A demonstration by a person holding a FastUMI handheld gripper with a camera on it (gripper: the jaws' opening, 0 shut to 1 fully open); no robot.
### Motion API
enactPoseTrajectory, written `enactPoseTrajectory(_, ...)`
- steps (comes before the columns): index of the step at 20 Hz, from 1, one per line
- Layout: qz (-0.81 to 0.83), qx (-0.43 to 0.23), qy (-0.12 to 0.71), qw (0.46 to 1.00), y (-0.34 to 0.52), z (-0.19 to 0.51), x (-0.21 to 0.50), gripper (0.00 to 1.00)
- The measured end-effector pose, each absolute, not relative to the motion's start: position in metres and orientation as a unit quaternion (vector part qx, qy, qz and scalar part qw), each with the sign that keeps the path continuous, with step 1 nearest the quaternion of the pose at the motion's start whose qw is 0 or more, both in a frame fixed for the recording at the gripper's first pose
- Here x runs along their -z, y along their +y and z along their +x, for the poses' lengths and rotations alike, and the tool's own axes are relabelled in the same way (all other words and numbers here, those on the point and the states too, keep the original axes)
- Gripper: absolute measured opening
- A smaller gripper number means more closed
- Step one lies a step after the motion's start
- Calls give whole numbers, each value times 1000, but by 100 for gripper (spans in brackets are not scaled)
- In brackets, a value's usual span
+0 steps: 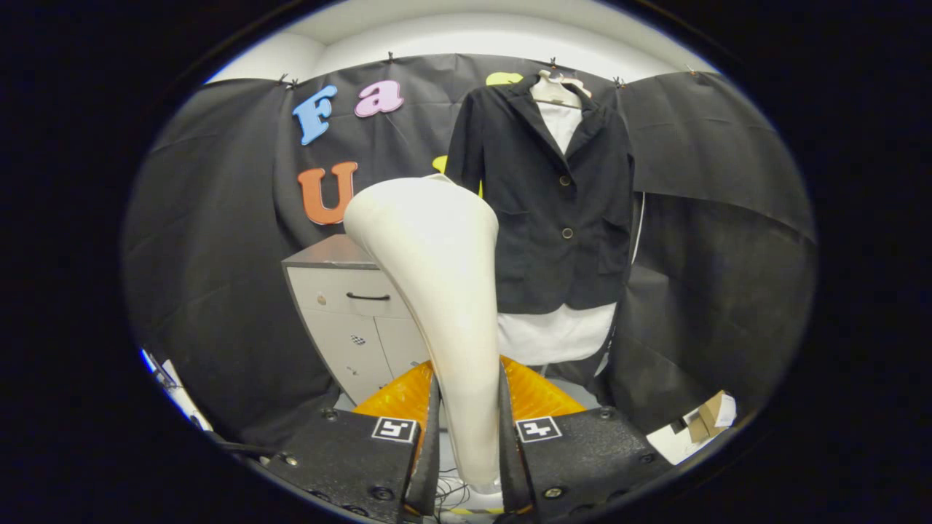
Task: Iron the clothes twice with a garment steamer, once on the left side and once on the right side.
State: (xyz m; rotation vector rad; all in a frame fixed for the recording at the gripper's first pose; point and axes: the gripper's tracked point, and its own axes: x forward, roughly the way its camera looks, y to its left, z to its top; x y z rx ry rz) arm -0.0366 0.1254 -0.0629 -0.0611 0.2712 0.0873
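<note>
Both fingers (429, 429) of the gripper (470, 437) clamp the garment steamer's (437, 276) handle — held upright, its head tilted left of the hanging black blazer (553, 211).

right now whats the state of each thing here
garment steamer: upright, held between the fingers
gripper: fingers shut on the garment steamer's handle
jacket: hanging on a hanger beyond the steamer, buttoned
white shirt: hanging under the jacket, hem showing below
cabinet: drawers closed
</note>
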Motion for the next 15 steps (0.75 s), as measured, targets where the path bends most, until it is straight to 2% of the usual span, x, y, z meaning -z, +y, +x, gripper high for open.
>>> enactPoseTrajectory(15,-32,-45,136,989,125,-37,62,37)
